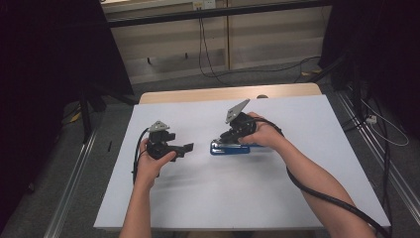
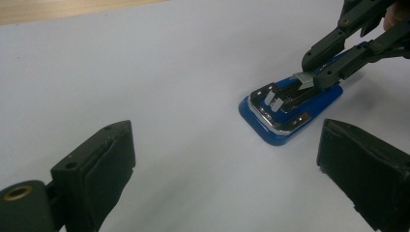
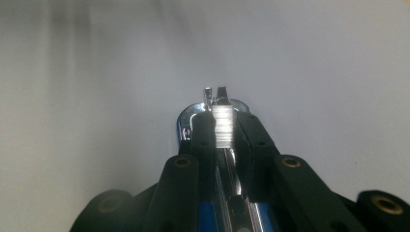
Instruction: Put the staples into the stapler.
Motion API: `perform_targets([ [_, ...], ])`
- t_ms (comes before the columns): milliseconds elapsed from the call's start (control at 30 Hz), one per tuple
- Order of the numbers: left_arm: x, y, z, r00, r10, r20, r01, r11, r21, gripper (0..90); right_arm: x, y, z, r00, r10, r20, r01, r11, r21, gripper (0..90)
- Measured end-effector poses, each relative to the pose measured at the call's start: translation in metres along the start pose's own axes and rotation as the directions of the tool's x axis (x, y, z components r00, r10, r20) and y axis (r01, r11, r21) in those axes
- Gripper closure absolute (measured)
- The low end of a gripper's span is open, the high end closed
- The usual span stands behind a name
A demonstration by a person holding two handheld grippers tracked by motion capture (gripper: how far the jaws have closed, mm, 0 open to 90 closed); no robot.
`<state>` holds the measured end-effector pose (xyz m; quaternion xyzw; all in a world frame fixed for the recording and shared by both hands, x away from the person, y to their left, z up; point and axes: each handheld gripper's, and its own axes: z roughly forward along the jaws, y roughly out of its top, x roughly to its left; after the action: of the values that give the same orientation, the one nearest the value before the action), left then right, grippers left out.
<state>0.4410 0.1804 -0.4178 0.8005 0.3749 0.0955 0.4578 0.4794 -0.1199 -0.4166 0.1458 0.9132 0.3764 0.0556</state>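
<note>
Lying near the middle of the worktop (image 1: 297, 198) — stapler (image 1: 229, 148), under the right tool (image 1: 223, 139); sitting well apart to its left, jaws pointing toward it — left tool (image 1: 187, 148).

Left gripper (image 1: 187, 147): jaws spread wide, bare white table (image 1: 307, 124) between them and ahead. Only obstacle forward of its tips: the blue stapler (image 2: 290, 108), a clear gap short of it. Right gripper (image 2: 316, 77) occupies the stapler's far end, jaws drawn in around a strip of staples (image 3: 222, 126); approach from that side blocked. Beyond its tips, open table.
</note>
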Motion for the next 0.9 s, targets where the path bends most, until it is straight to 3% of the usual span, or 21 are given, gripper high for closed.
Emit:
perform_targets([
  [900,0.0035,-0.0019,-0.0001,0.9999,-0.010,-0.007,0.010,0.9999,0.006,6.6,-0.0022,0.0016,0.0094,0.9992,-0.039,-0.011,0.039,0.999,0.010,79.3],
])
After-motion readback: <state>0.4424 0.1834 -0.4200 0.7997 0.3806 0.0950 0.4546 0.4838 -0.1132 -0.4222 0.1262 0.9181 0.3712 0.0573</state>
